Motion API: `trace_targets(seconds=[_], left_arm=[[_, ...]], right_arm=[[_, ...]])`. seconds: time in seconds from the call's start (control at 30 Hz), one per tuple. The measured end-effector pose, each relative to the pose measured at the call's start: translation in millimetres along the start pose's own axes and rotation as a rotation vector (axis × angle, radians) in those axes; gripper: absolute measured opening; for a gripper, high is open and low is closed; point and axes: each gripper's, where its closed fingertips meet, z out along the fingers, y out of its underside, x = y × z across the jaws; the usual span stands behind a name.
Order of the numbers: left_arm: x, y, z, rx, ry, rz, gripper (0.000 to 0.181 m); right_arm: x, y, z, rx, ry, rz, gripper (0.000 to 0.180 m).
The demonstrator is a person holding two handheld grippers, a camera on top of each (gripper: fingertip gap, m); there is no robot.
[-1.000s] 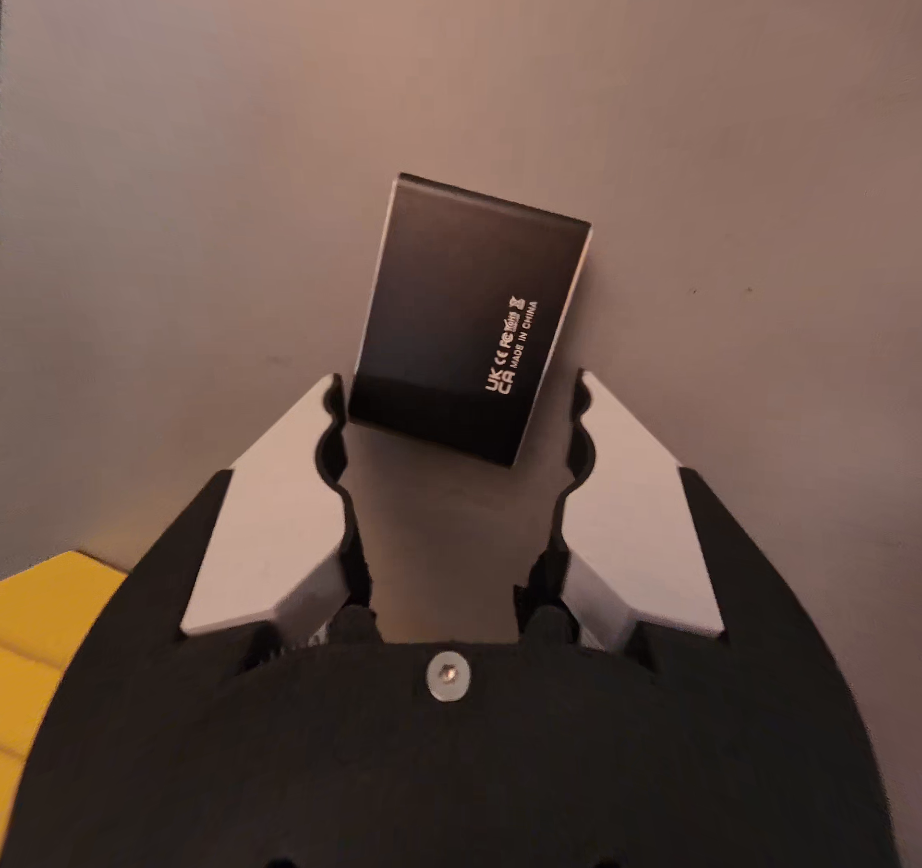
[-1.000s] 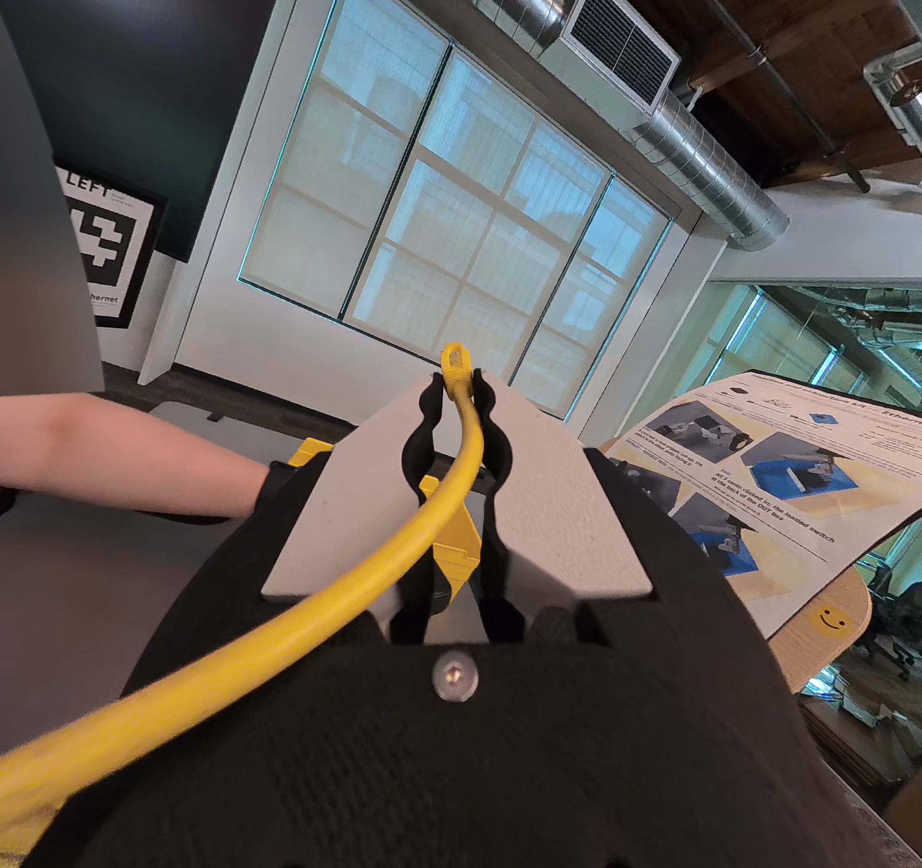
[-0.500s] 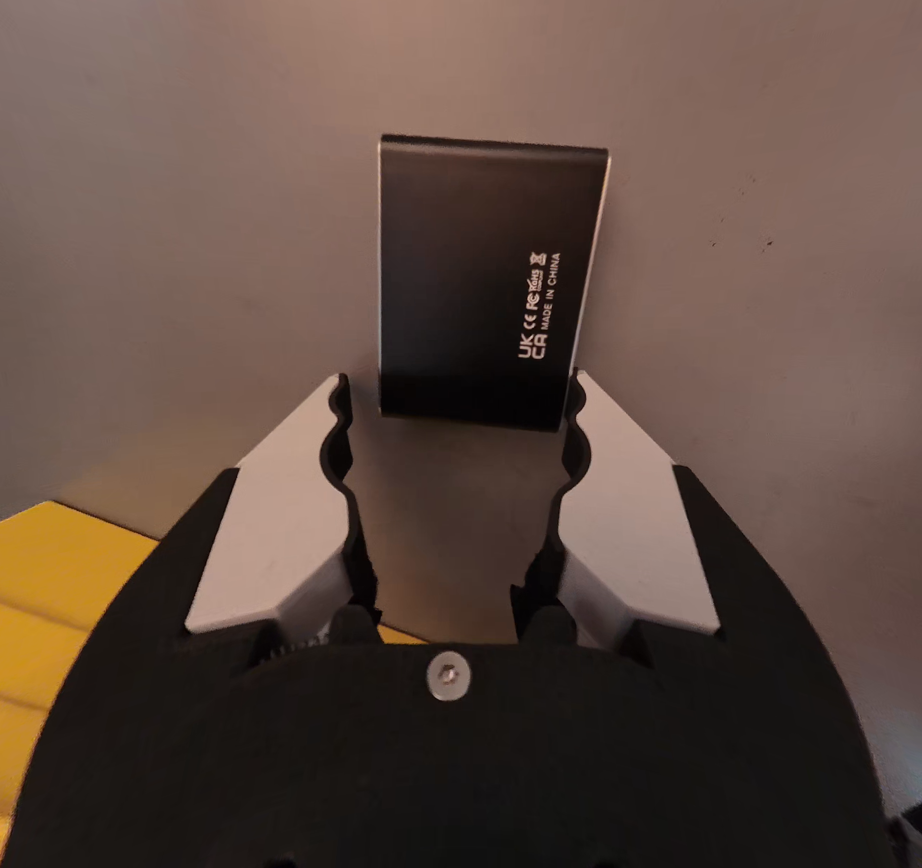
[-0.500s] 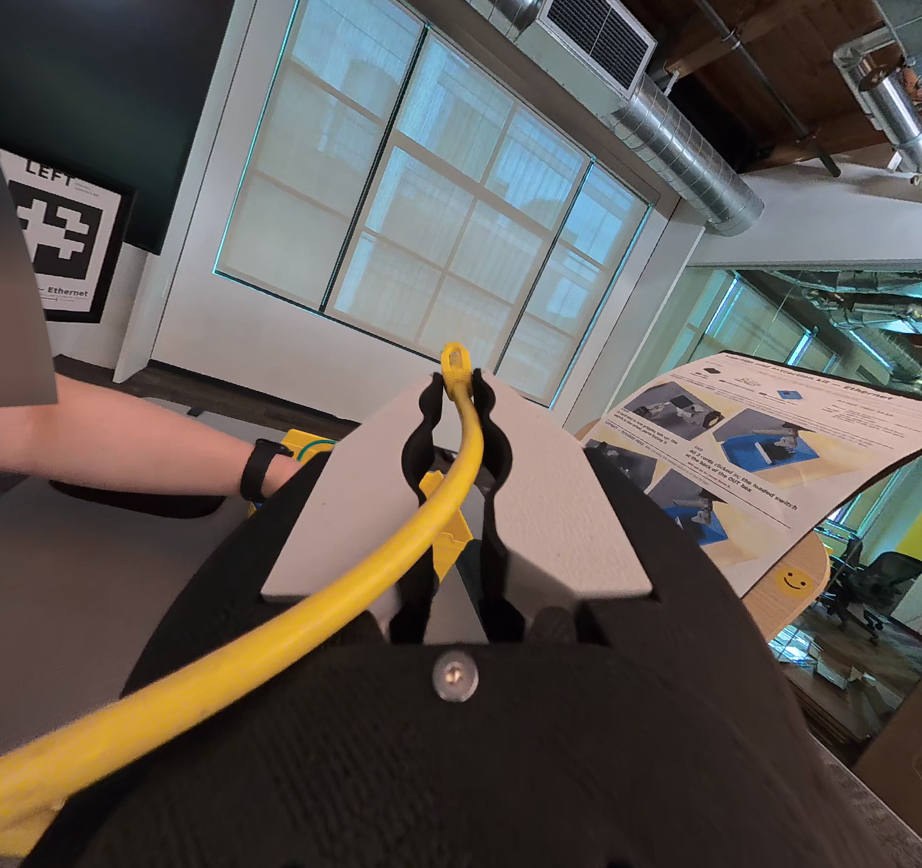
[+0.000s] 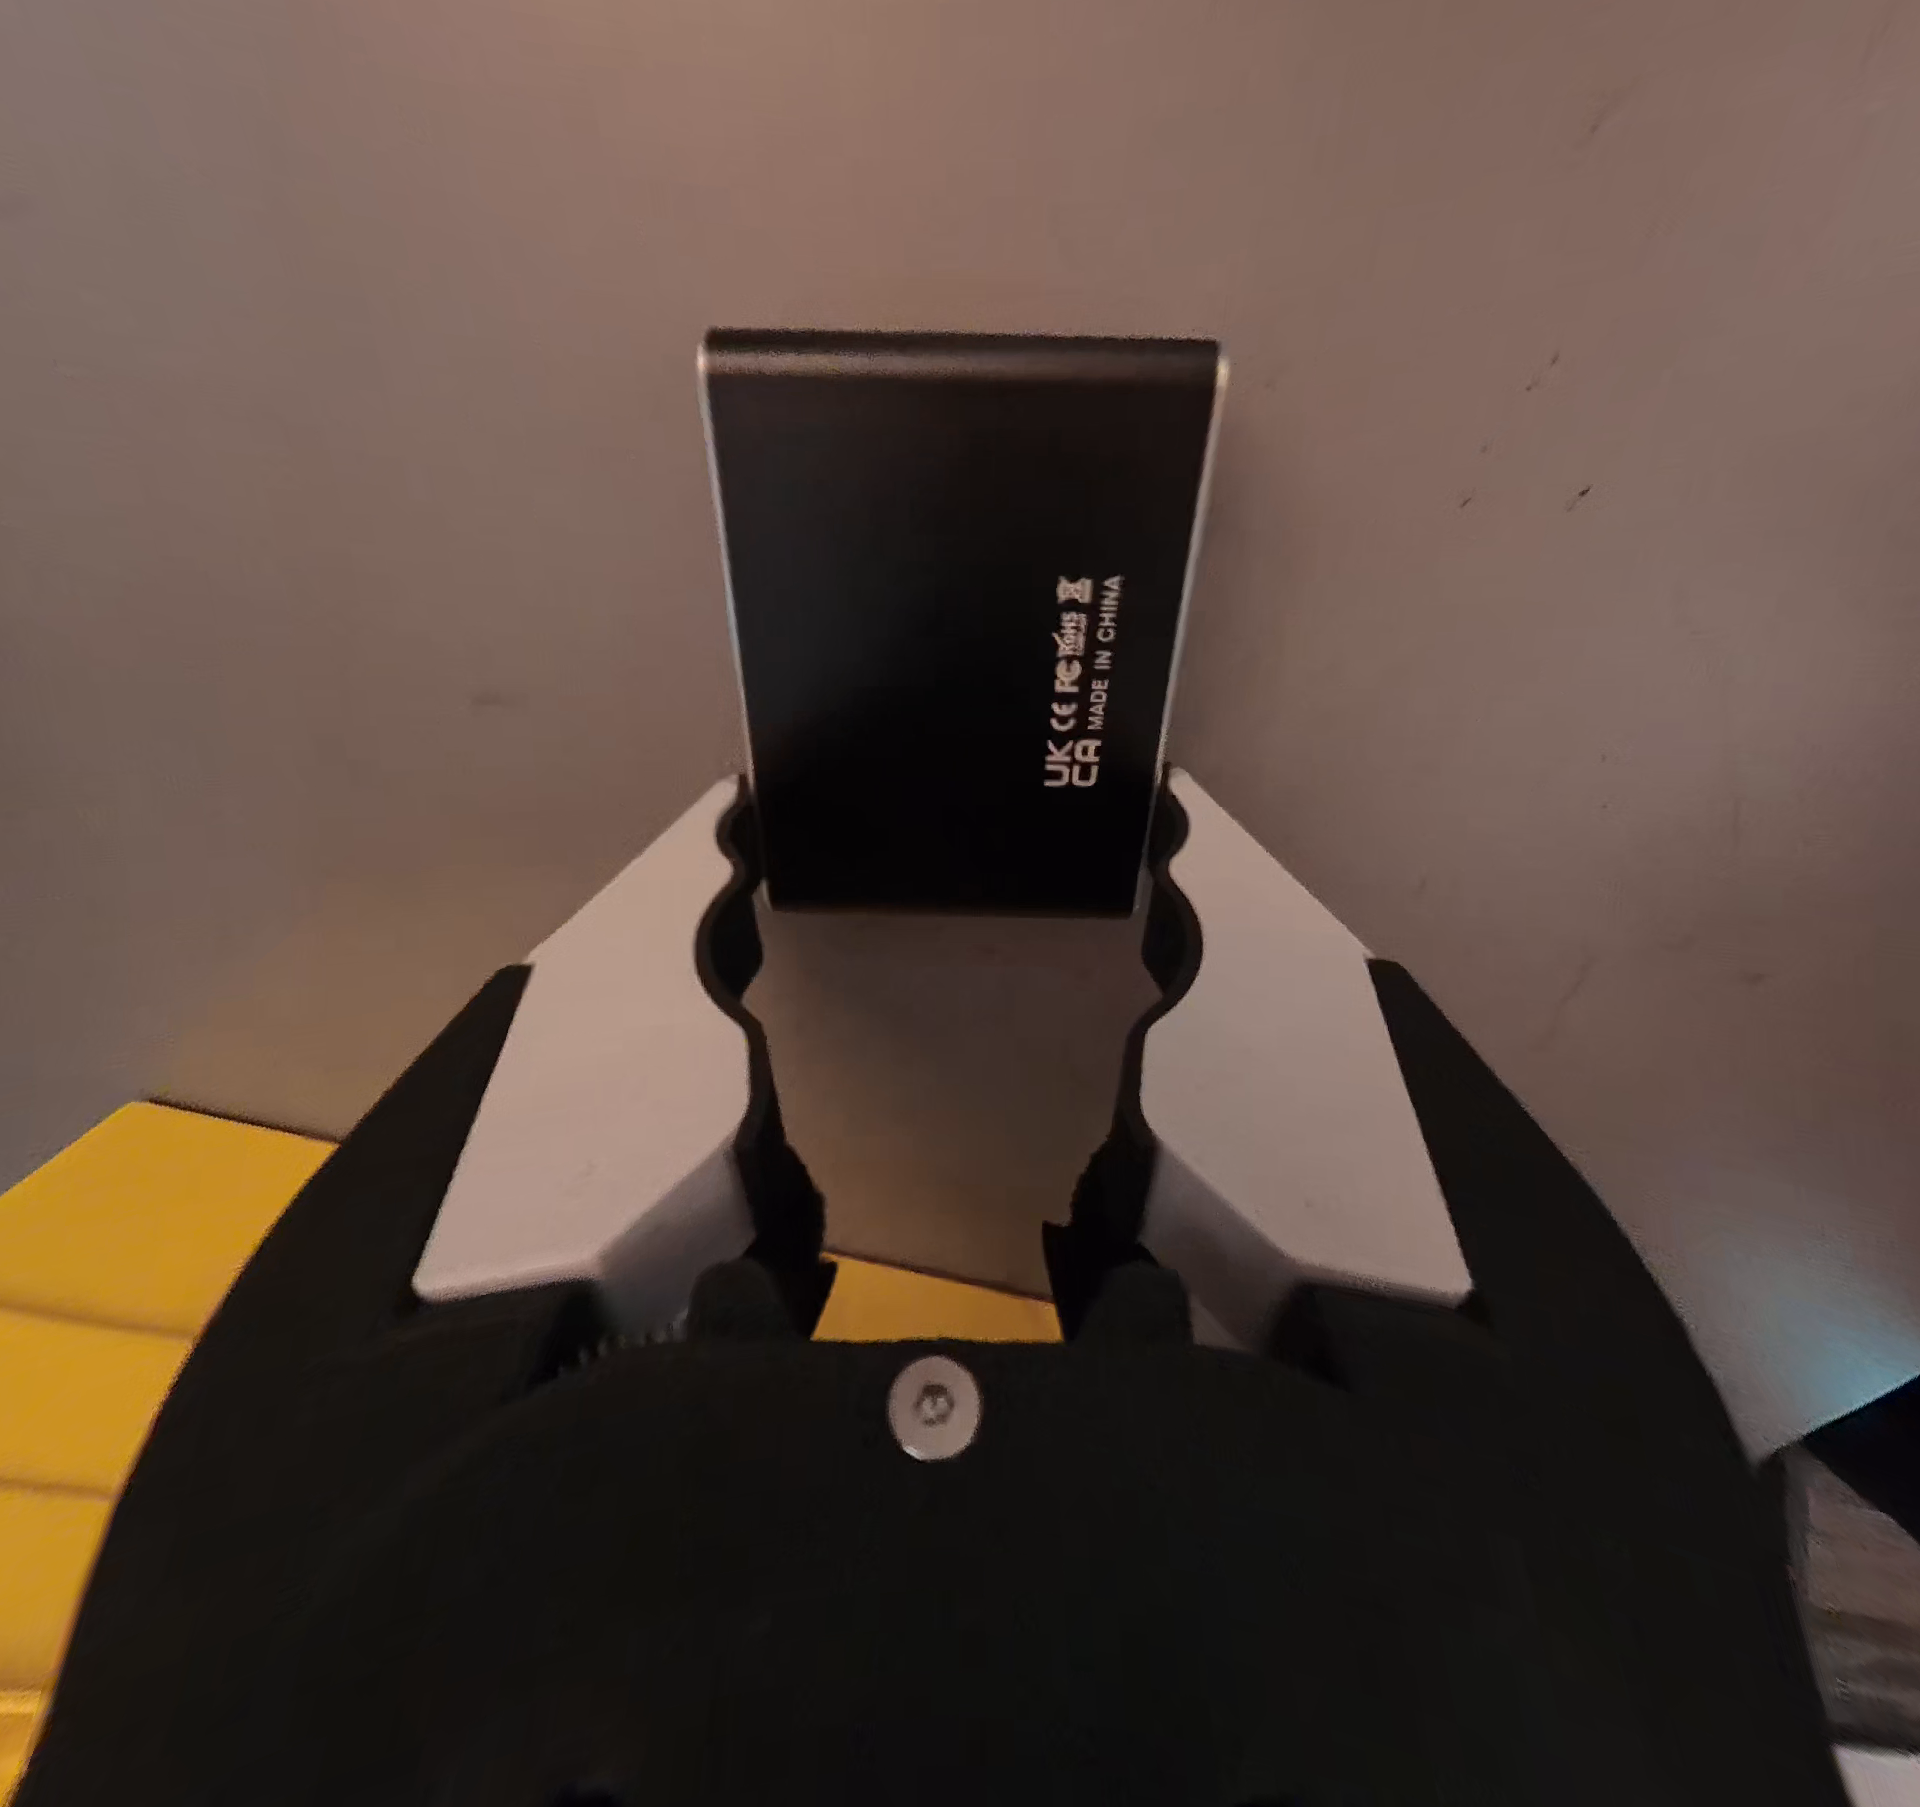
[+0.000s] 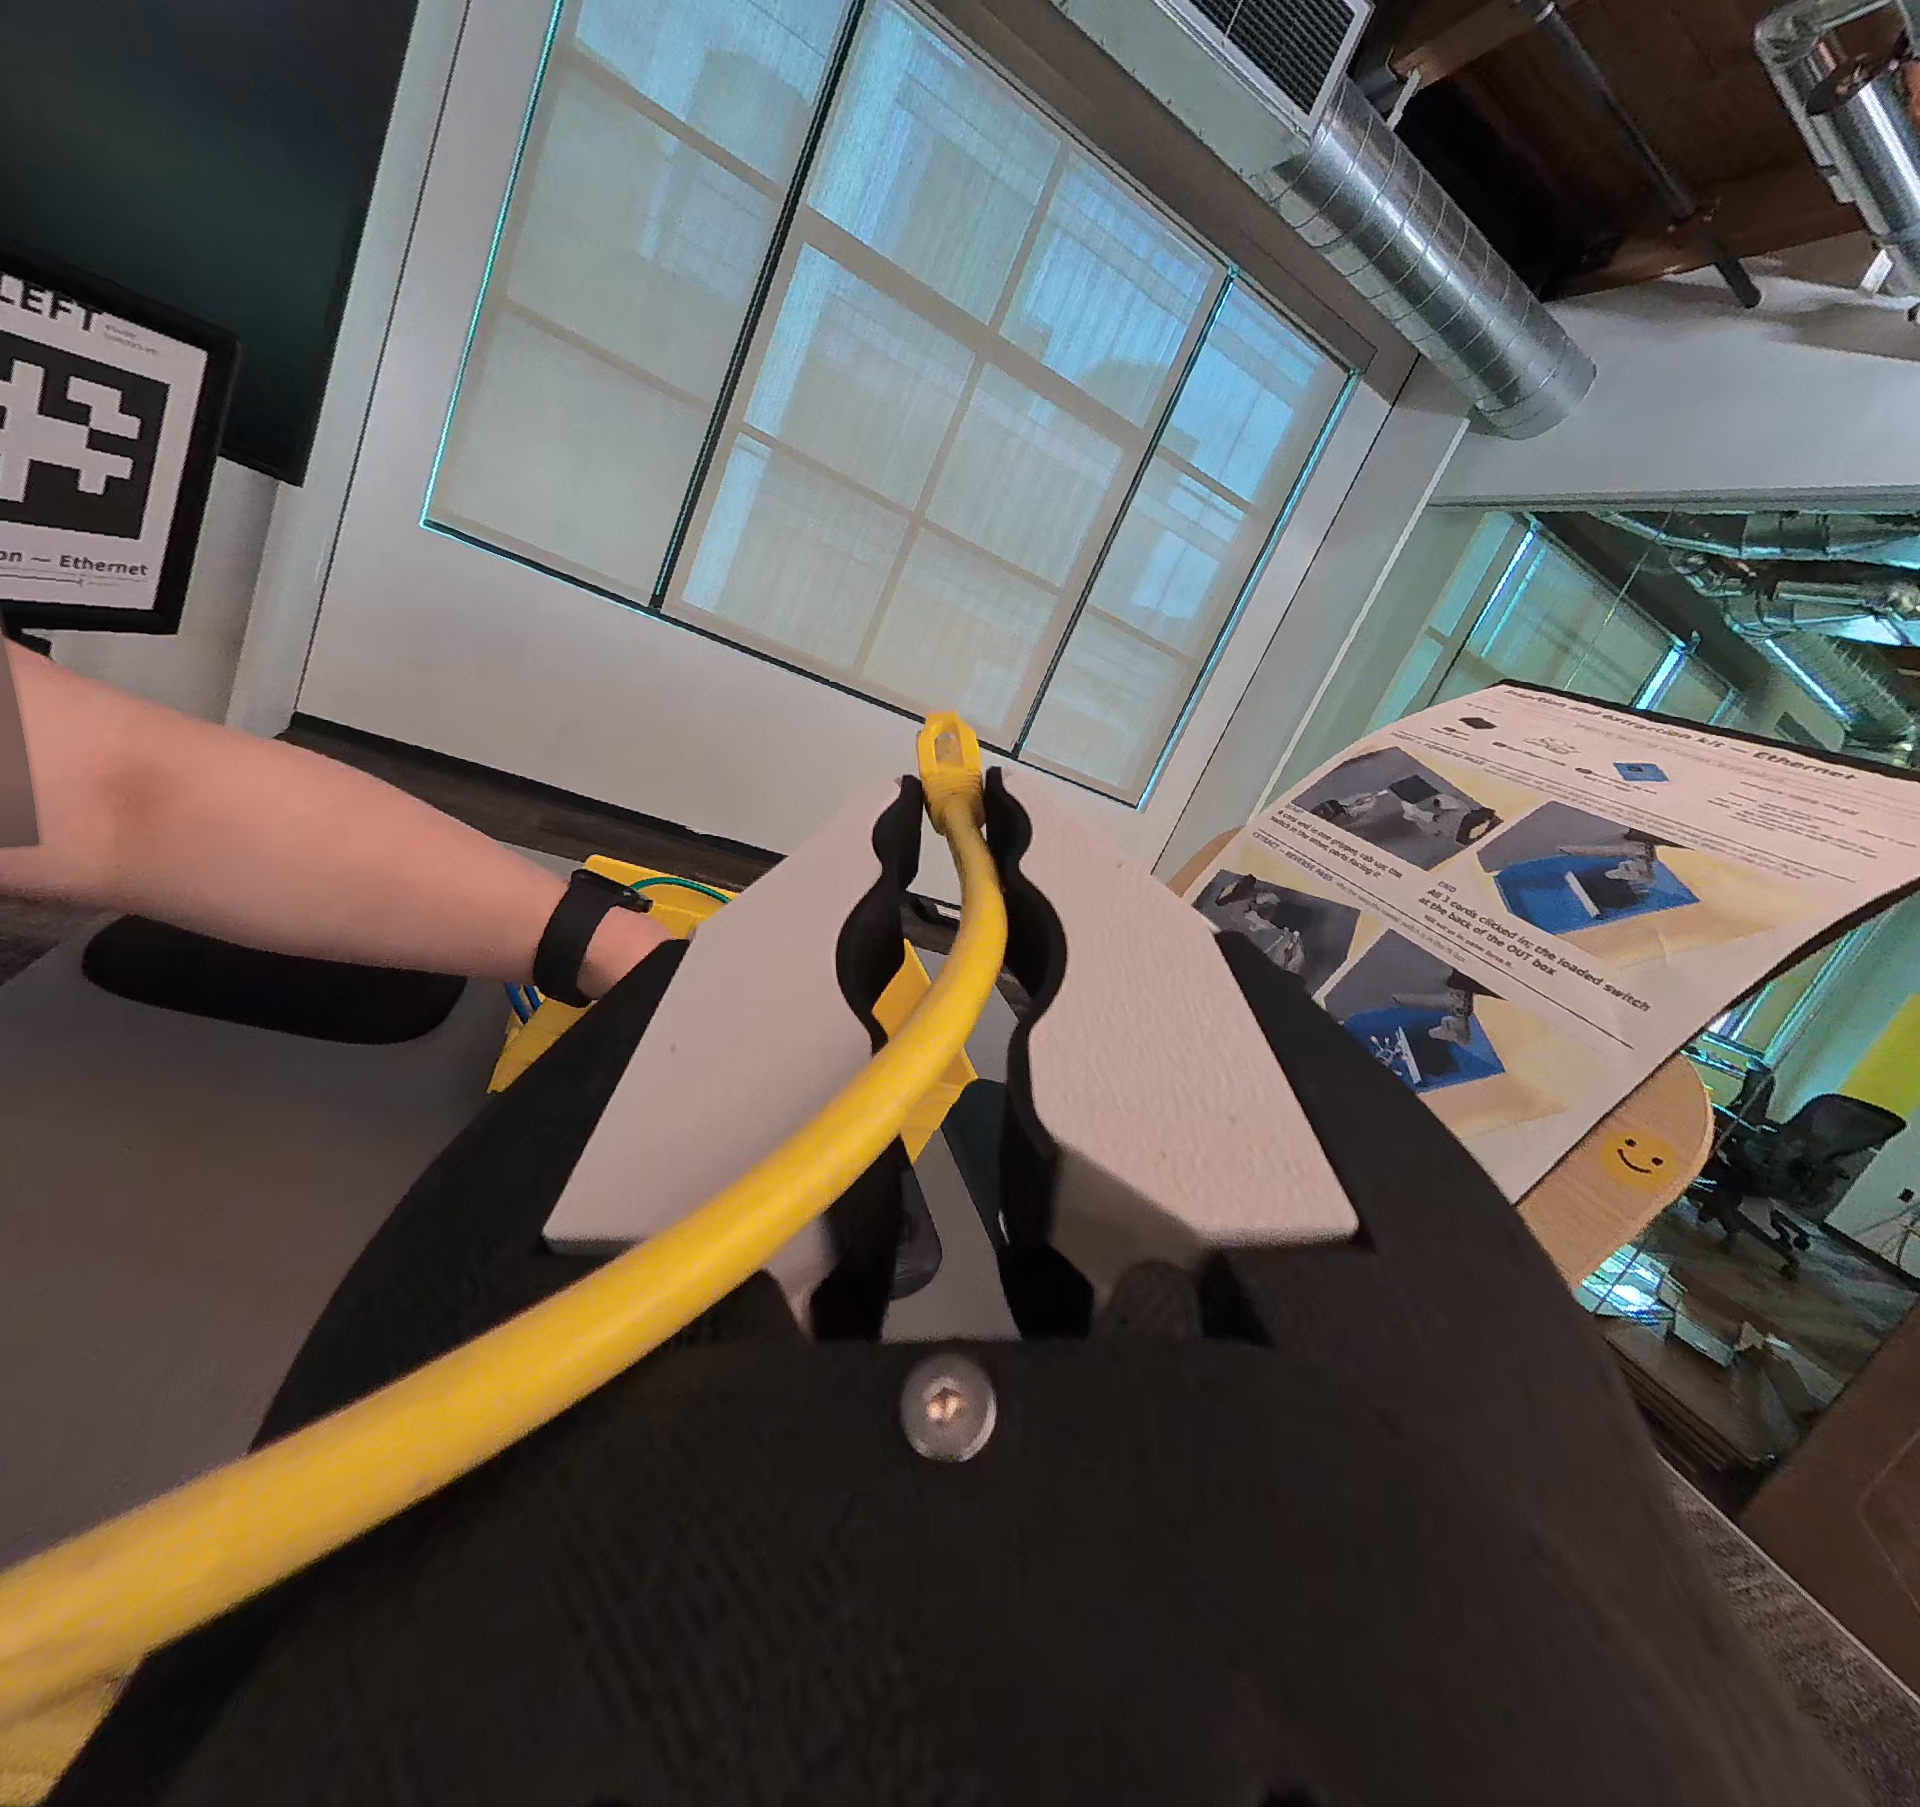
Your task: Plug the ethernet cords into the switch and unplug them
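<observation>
A black switch (image 5: 935, 635) lies flat on the grey table (image 5: 364, 510), with no ports showing. My left gripper (image 5: 951, 822) is open. Its fingertips (image 5: 686, 884) flank the switch's near end, close to both sides; I cannot tell if they touch. My right gripper (image 6: 951, 801) is shut on a yellow ethernet cord (image 6: 727, 1196) and is held up off the table. The cord's plug (image 6: 945, 749) sticks out past the tips, and the cord trails off to the lower left.
A yellow bin (image 5: 145, 1258) sits by the left gripper and also shows in the right wrist view (image 6: 644, 884). A person's forearm (image 6: 270, 822) with a black wristband reaches in from the left. A curled instruction sheet (image 6: 1538, 884) stands at the right on a wooden table (image 6: 1652, 1144).
My left gripper has moved forward and squared up, so the switch's near end now sits between the fingertips; the jaws have narrowed a little. My right gripper has shifted slightly, still holding the cord.
</observation>
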Motion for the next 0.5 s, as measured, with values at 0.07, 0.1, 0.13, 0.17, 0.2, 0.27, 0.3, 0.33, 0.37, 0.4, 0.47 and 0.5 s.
trace_targets(seconds=[0.07,0.1,0.13,0.17,0.2,0.27,0.3,0.33,0.37,0.4,0.47,0.5], left_arm=[[0,-2,0,0.018,0.0,-0.029,0.073],[0,-4,-1,0.035,0.007,-0.064,0.073],[0,-6,-2,0.06,0.023,-0.107,0.073],[1,-8,-3,0.091,0.054,-0.146,0.073],[4,-11,-5,0.127,0.101,-0.184,0.073],[10,-19,-11,0.207,0.229,-0.298,0.073],[13,-25,-15,0.251,0.304,-0.363,0.073],[15,-31,-19,0.296,0.382,-0.427,0.073],[19,-36,-22,0.339,0.466,-0.49,0.073],[22,-42,-26,0.386,0.551,-0.549,0.073],[31,-55,-38,0.502,0.723,-0.632,0.073],[35,-61,-47,0.57,0.805,-0.656,0.073]], right_arm=[[2,0,-2,0.002,0.005,0.003,0.012],[2,0,-3,0.004,0.008,0.005,0.012],[4,0,-4,0.003,0.014,0.007,0.012],[6,1,-5,-0.002,0.023,0.015,0.012],[8,2,-5,-0.012,0.032,0.026,0.012],[13,7,-6,-0.031,0.05,0.043,0.012],[17,10,-6,-0.043,0.065,0.057,0.011],[21,14,-5,-0.059,0.081,0.077,0.011],[24,19,-4,-0.076,0.093,0.101,0.011],[27,24,-3,-0.098,0.106,0.127,0.011],[36,38,-2,-0.147,0.141,0.183,0.011],[38,44,-1,-0.168,0.149,0.211,0.011]])
